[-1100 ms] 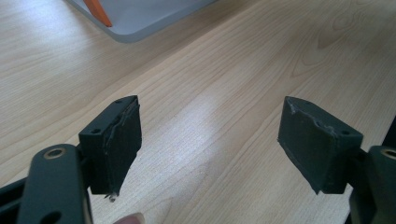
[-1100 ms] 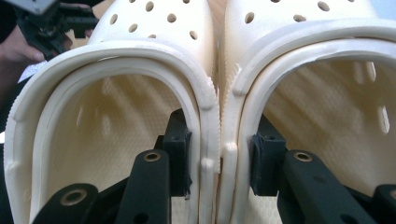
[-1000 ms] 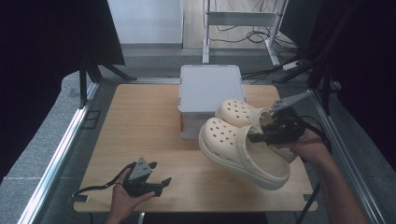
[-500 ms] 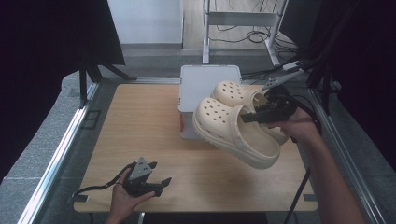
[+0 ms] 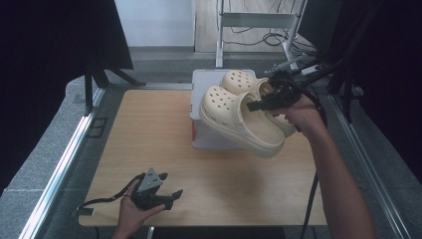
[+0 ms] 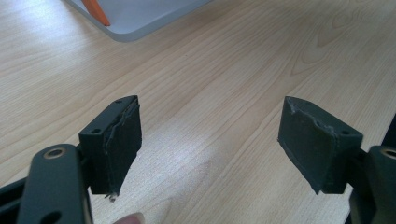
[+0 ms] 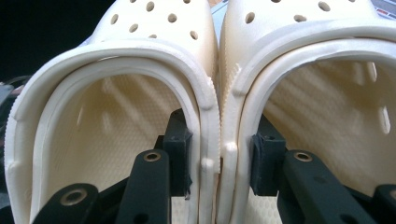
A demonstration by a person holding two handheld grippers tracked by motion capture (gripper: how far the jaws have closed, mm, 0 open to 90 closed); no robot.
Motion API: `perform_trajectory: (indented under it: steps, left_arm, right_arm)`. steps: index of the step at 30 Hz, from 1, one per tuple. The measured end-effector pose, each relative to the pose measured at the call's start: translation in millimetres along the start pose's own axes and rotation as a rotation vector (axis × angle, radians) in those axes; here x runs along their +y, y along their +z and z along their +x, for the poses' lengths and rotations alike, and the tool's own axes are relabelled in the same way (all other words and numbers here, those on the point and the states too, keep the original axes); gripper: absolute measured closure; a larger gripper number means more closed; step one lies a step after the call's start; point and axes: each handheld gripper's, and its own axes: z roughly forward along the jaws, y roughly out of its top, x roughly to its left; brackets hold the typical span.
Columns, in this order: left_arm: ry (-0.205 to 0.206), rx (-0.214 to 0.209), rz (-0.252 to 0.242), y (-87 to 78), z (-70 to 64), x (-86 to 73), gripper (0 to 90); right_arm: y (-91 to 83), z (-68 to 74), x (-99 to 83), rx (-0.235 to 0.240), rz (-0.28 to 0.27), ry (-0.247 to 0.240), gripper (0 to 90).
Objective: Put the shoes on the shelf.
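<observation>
The right gripper view shows the right gripper (image 7: 219, 165) pinching the two cream clogs (image 5: 244, 117) by their adjoining inner walls, lifted above the white box (image 5: 206, 137) at the worktop's (image 5: 149, 134) far edge, while the left gripper (image 5: 157, 191), jaws spread, rests near the front edge.

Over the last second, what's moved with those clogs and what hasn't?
The right gripper, its fingers pinching the inner walls of both cream clogs together, has carried the pair up and away over the white box. The left gripper stayed open and low at the near edge of the wooden table.
</observation>
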Motion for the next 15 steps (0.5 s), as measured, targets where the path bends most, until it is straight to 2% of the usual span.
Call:
perform_trajectory:
  steps: [10, 15]
  left_arm:
    - [0.002, 0.001, 0.002, -0.5, 0.3, 0.0, 22.0]
    - [0.005, 0.004, 0.003, 0.7, 0.1, -0.5, 22.1]
  right_arm:
    - [21.0, -16.9, 33.0, -0.05, 0.024, 0.038, 66.4]
    - [35.0, -22.2, 47.3, -0.076, 0.019, 0.081, 66.4]
